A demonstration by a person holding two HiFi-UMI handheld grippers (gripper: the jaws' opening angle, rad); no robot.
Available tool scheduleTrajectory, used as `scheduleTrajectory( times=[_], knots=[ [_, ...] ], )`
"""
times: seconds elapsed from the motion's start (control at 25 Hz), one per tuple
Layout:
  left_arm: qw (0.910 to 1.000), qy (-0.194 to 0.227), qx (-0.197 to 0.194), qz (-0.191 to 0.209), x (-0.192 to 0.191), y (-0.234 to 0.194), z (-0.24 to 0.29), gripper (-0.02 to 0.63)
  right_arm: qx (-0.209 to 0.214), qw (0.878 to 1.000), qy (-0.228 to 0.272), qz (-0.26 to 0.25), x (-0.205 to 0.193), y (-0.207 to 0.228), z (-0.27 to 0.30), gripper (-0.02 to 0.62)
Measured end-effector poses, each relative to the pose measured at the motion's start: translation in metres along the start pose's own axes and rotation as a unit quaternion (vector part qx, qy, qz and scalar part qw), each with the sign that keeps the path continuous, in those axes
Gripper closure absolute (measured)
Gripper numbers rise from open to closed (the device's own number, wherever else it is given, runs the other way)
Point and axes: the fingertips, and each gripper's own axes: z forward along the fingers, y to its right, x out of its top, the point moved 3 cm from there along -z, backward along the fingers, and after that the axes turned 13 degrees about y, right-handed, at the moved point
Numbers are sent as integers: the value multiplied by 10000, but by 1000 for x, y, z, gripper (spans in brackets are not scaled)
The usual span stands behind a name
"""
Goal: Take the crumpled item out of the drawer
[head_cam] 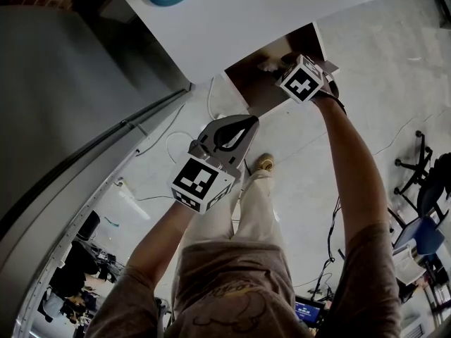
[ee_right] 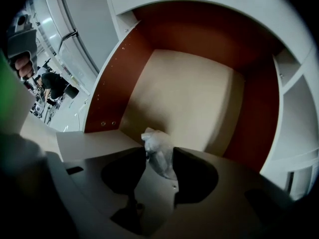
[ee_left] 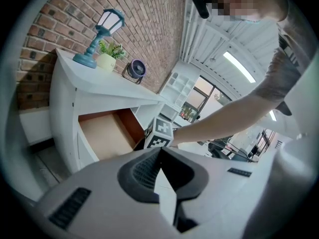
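The crumpled white wad [ee_right: 153,139] (judged light, soft, crushable) was pinched at its edge by the right gripper [ee_right: 160,157] over the brown-walled wooden drawer [ee_right: 119,78]. The left gripper [ee_left: 159,156] was seen closed and empty.

Grey left gripper [head_cam: 248,124] and right gripper [ee_right: 159,153] bear black-and-white marker cubes [head_cam: 201,183] [head_cam: 304,80].

A drawer [ee_right: 194,93] is standing open under a desk [ee_left: 107,83] top. On the top, a lamp [ee_left: 97,36], a plant [ee_left: 107,59] and a fan [ee_left: 135,69] are lining up left to right along a wall [ee_left: 149,19]. The right gripper [ee_right: 159,157] is reaching down into the drawer, with a crumpled item [ee_right: 155,142] sitting between its jaws, possibly clear of the drawer floor. The left gripper [ee_left: 160,150] is hanging outside, in front of the drawer.
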Motion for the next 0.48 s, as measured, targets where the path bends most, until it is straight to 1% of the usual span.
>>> scheduleTrajectory(
  times=[0.24, 0.48],
  knots=[
    [9999, 75, 69, -34, -1, 5, 2, 598, -225, 9996, 128, -68, -2, 3, -17, 453],
    [9999, 145, 58, -53, 3, 21, 3, 598, -425, 9982, 401, -150, 6, 3, -44, 474]
  ],
)
